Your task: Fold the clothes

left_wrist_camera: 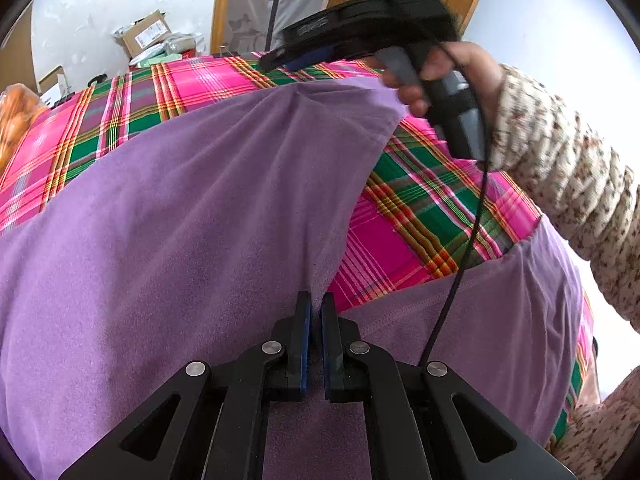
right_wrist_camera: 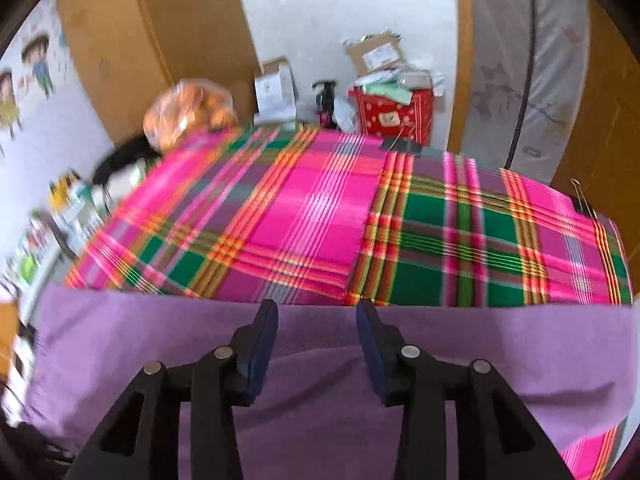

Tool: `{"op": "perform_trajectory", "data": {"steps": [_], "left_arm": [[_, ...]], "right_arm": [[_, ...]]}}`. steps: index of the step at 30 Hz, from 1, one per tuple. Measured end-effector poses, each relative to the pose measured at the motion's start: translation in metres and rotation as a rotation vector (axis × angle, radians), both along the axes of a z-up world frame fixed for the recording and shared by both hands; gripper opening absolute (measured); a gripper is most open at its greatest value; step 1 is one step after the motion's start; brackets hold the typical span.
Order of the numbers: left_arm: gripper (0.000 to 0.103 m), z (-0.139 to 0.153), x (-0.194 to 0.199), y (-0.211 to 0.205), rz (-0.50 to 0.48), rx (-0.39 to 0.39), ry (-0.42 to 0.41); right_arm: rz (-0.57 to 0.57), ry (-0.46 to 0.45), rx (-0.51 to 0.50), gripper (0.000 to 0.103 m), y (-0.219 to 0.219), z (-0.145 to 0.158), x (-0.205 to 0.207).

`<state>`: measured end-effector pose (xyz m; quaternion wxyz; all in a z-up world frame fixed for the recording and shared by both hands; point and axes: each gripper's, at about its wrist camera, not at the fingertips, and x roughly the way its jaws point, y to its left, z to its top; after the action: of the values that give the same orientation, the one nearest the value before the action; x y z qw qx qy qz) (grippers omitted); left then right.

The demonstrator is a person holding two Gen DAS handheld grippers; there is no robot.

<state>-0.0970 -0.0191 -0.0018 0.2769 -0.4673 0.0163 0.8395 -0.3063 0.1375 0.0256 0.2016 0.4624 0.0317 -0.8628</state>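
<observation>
A purple garment lies spread over a bed covered with a pink and green plaid cloth. In the left wrist view my left gripper is shut on a pinched fold of the purple fabric near its lower edge. A hand in a speckled knit sleeve holds my right gripper above the garment's far edge. In the right wrist view the right gripper is open over the straight far edge of the purple garment, nothing between its fingers. The plaid cloth stretches beyond it.
Past the bed's far end stand a red box heaped with packages, white cartons and an orange bag. A wooden wardrobe stands at the left and a plastic-wrapped mattress leans at the right. Clutter lines the left wall.
</observation>
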Motion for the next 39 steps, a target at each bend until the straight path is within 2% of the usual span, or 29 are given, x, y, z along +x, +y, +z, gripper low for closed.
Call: {"op": "perform_trajectory", "data": {"steps": [3,10,11,12,14,19,21,23,26,29,32,34,39], "left_arm": [[0.004,-0.001,-0.002,-0.002,0.000,0.007,-0.002],[0.004,-0.002,-0.002,-0.003,-0.006,0.022,-0.005],[0.004,-0.002,-0.002,-0.003,-0.005,0.024,-0.006],[0.004,-0.002,-0.002,-0.003,-0.004,0.027,-0.006],[0.004,-0.003,-0.003,-0.004,-0.001,0.032,-0.007],[0.005,-0.001,-0.002,-0.003,-0.001,0.033,-0.007],[0.005,-0.002,-0.003,-0.003,0.002,0.034,-0.006],[0.005,-0.002,-0.003,-0.003,0.002,0.036,-0.005],[0.005,-0.002,-0.001,-0.003,0.001,0.035,-0.003],[0.005,-0.002,-0.001,-0.003,-0.001,0.035,-0.001],[0.005,-0.003,-0.002,-0.003,-0.001,0.038,-0.003],[0.005,-0.003,-0.001,-0.003,0.000,0.040,-0.002],[0.005,-0.003,-0.001,-0.003,0.002,0.037,-0.004]], "right_arm": [[0.030,-0.049,0.038,0.041,-0.015,-0.018,-0.009],[0.037,0.012,0.130,0.048,-0.032,-0.026,-0.002],[0.034,0.020,0.140,0.043,-0.034,-0.025,-0.001],[0.054,0.023,0.144,0.032,-0.037,-0.025,0.001],[0.095,0.029,0.153,0.021,-0.043,-0.023,0.006],[0.091,0.021,0.169,0.006,-0.051,-0.024,0.011],[0.082,0.045,0.187,0.002,-0.055,-0.024,0.013],[0.072,0.069,0.205,0.002,-0.058,-0.023,0.016],[0.021,0.107,0.159,0.001,-0.057,-0.014,0.007],[-0.024,0.103,0.115,0.001,-0.057,-0.010,-0.007],[-0.021,0.081,0.146,0.001,-0.068,-0.021,-0.015],[-0.037,0.062,0.128,0.001,-0.067,-0.028,-0.018],[-0.076,0.022,0.065,0.002,-0.054,-0.022,-0.017]]}}
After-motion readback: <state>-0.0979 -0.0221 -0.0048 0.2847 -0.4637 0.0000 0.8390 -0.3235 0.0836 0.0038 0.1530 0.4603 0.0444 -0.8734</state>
